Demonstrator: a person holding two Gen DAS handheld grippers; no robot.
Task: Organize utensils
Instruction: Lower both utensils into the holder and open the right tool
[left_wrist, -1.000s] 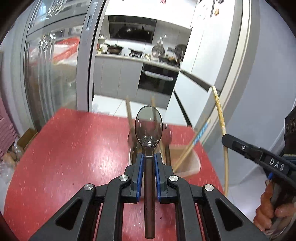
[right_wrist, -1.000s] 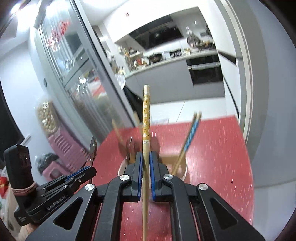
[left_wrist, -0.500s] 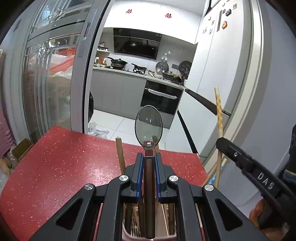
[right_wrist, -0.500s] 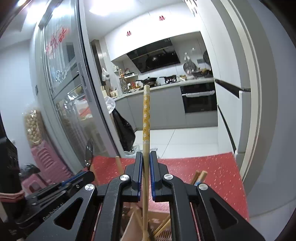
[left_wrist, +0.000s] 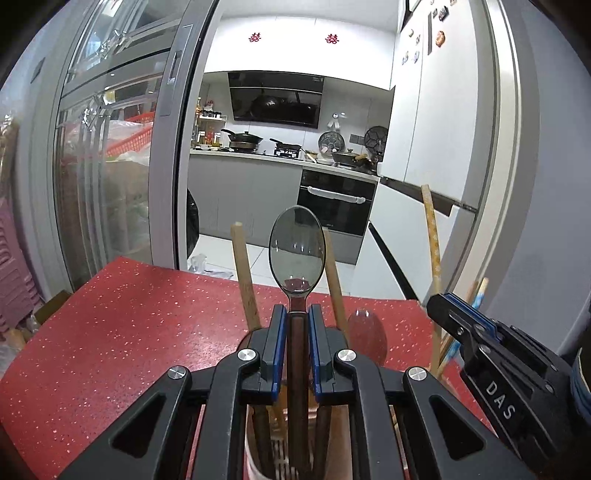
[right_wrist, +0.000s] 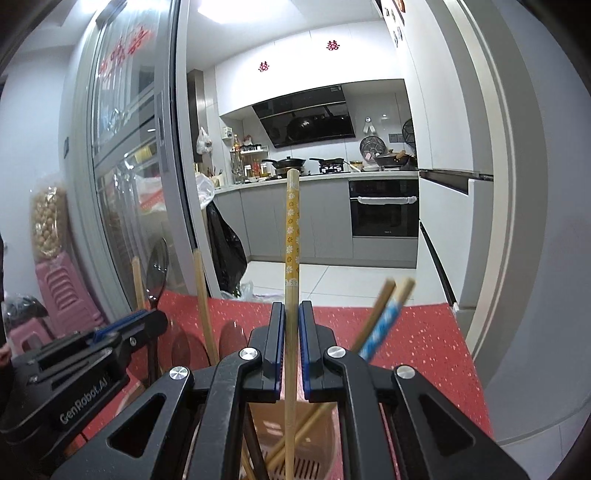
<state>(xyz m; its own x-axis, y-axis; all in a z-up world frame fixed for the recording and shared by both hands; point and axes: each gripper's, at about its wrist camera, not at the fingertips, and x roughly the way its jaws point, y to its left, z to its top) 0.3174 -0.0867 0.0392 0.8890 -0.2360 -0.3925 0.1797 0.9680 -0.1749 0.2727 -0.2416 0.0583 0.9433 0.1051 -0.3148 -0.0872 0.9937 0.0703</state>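
Kitchen doorway behind a red table (left_wrist: 110, 332); utensil holder (right_wrist: 291, 469) stands toward its near edge. Left gripper (left_wrist: 296, 325) clamps spoon (left_wrist: 297, 254) upright, right gripper (right_wrist: 291, 325) clamps patterned chopstick (right_wrist: 292, 229) upright, both prob. for dropping straight in; wooden chopsticks (left_wrist: 243, 273) & blue-tipped pair (right_wrist: 384, 317) already inside crowd the slots

The red table (left_wrist: 122, 332) fills the view from 6 to 9 o'clock. Behind it, at 12 o'clock, stands a black oven (left_wrist: 334, 206), and a glass door (left_wrist: 107, 155) at 10 o'clock.
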